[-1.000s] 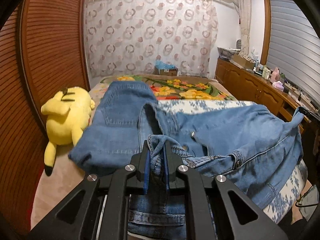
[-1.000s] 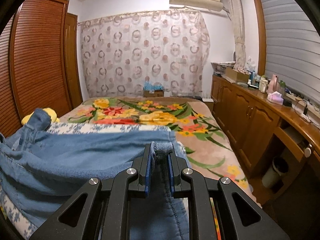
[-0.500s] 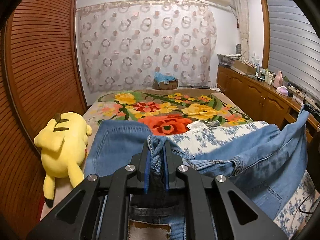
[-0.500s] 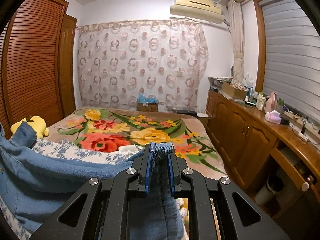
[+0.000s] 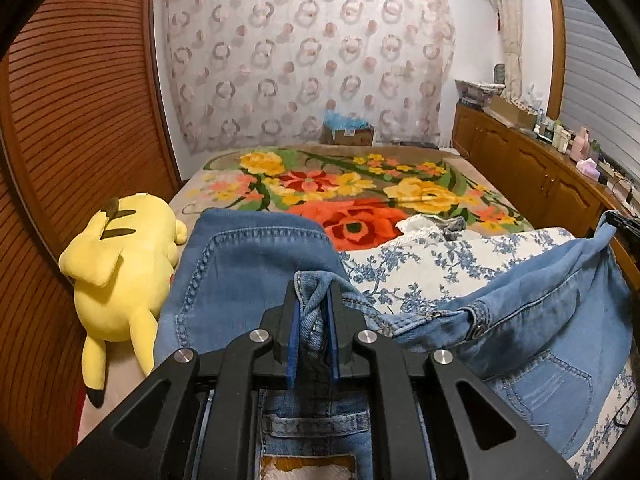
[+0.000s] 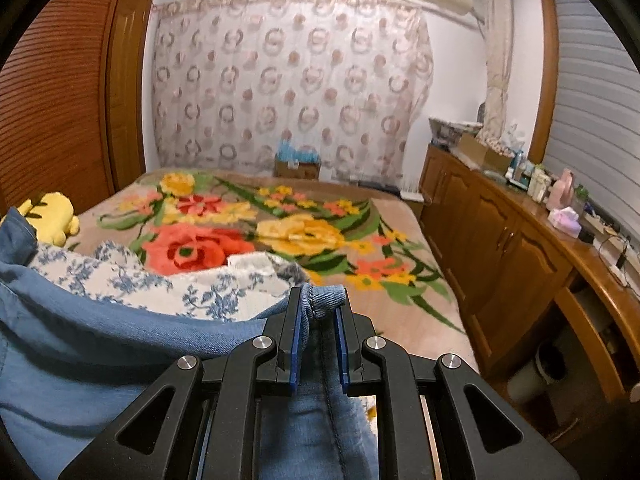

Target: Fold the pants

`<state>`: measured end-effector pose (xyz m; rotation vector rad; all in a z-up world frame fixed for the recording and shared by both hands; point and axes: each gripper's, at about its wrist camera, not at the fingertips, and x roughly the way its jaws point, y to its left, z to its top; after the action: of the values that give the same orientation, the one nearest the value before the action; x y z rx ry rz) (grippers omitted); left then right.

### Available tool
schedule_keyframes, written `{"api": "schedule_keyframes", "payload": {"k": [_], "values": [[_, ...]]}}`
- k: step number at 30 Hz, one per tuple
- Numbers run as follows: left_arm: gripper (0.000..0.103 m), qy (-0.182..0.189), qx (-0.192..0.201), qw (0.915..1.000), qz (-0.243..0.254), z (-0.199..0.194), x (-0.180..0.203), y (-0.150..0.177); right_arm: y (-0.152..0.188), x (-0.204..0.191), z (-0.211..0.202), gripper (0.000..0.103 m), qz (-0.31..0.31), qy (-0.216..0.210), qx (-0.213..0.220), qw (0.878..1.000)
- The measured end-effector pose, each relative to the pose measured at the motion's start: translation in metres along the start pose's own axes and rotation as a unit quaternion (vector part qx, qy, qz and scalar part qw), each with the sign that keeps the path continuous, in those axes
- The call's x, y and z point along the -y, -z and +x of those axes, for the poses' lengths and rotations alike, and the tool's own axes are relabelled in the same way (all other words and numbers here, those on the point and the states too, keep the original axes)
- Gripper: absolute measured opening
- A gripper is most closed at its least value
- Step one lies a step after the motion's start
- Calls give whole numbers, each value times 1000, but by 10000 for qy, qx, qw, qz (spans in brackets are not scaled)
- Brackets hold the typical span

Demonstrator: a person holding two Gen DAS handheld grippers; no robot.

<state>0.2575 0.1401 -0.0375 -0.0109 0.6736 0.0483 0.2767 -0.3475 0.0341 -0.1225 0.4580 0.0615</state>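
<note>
In your left wrist view, the left tongs (image 5: 313, 332) are clenched on a bunched edge of the jeans (image 5: 248, 276), apparently at the waistband, with denim squeezed between the blue pads. The pants drape over the near end of the bed (image 5: 404, 152): one panel lies flat toward eleven o'clock, just beside the yellow plush toy (image 5: 120, 272) at nine, and the rest sags in a sling toward three o'clock, rising to a lifted corner there. A blue-flowered white cloth (image 5: 432, 264) lies under that span at one o'clock.

In your right wrist view, the right tongs (image 6: 318, 338) grip a rolled denim edge (image 6: 324, 296), with fabric hanging below them and a band of jeans running off toward nine o'clock. The floral bed fills twelve o'clock and the wooden cabinets (image 6: 500, 248) sit at three.

You appear to be mid-fold, carrying two held edges of the garment across it. Next, I judge, keep both grips firm, bring the edges level, lay them down squarely, then release.
</note>
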Motion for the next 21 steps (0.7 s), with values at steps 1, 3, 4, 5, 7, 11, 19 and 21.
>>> {"api": "schedule_keyframes", "payload": {"k": [1, 3, 4, 5, 7, 11, 19, 21], "values": [[14, -9, -43, 10000, 18, 2, 1, 0, -10, 2, 8, 14, -13, 0, -72, 10000], [23, -57, -85, 9999, 42, 4, 2, -1, -14, 2, 12, 14, -57, 20, -196, 9998], [27, -83, -90, 9999, 47, 4, 2, 0, -16, 2, 13, 14, -84, 36, -254, 9996], [35, -109, -96, 9999, 38, 3, 2, -1, -16, 0, 15, 14, -110, 55, -316, 9994], [50, -119, -60, 9999, -39, 0, -2, 0, -23, 3, 15, 14, -165, 79, -416, 9990], [67, -143, -17, 9999, -39, -10, -4, 2, -33, 5, 16, 14, -198, 123, -482, 9986], [79, -29, 210, 9998, 2, -31, 3, 1, -42, 2, 19, 14, -225, 223, -381, 9988], [79, 57, 180, 9998, 57, -30, 7, 2, -41, 1, 26, 14, -228, 284, -453, 9983]]}}
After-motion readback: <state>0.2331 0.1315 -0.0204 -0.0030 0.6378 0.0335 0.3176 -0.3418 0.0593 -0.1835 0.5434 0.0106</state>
